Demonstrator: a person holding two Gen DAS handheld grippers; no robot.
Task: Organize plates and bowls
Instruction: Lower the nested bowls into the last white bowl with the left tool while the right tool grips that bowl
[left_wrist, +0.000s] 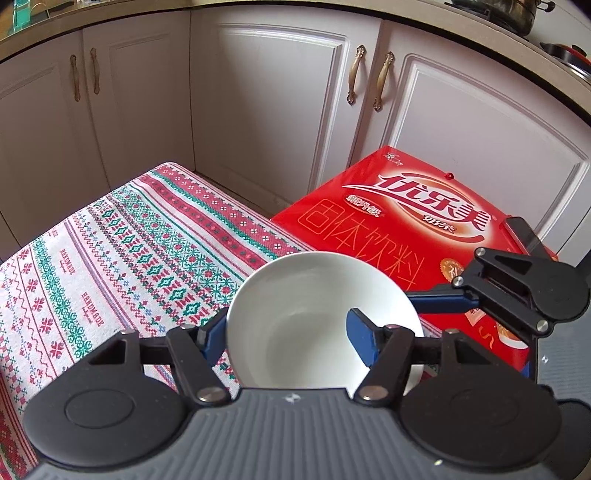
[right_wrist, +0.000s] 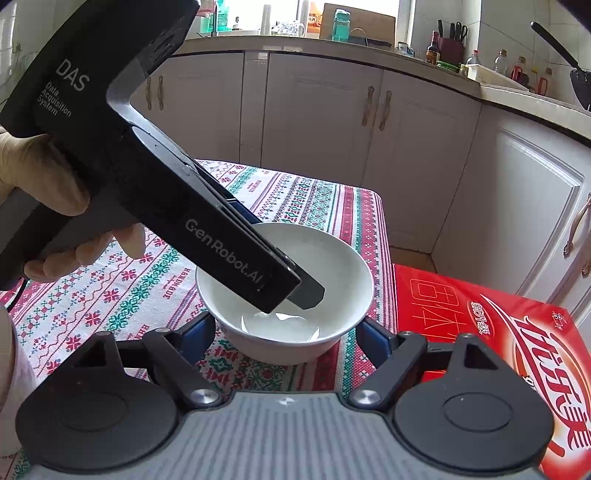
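A white bowl (left_wrist: 314, 314) (right_wrist: 295, 280) stands near the right edge of the patterned tablecloth (left_wrist: 122, 251) (right_wrist: 140, 288). My left gripper (left_wrist: 286, 332) is shut on the bowl's rim: one blue finger (left_wrist: 360, 338) is inside the bowl, the other (left_wrist: 214, 334) outside. In the right wrist view the left gripper (right_wrist: 299, 291) reaches down into the bowl. My right gripper (right_wrist: 286, 328) is open, its blue fingers (right_wrist: 373, 334) on either side of the bowl's base, close to it. In the left wrist view the right gripper (left_wrist: 517, 288) shows at the right.
A red drink carton (left_wrist: 413, 229) (right_wrist: 498, 332) lies just right of the table. White kitchen cabinets (left_wrist: 277, 103) (right_wrist: 321, 110) stand behind. A gloved hand (right_wrist: 44, 184) holds the left gripper.
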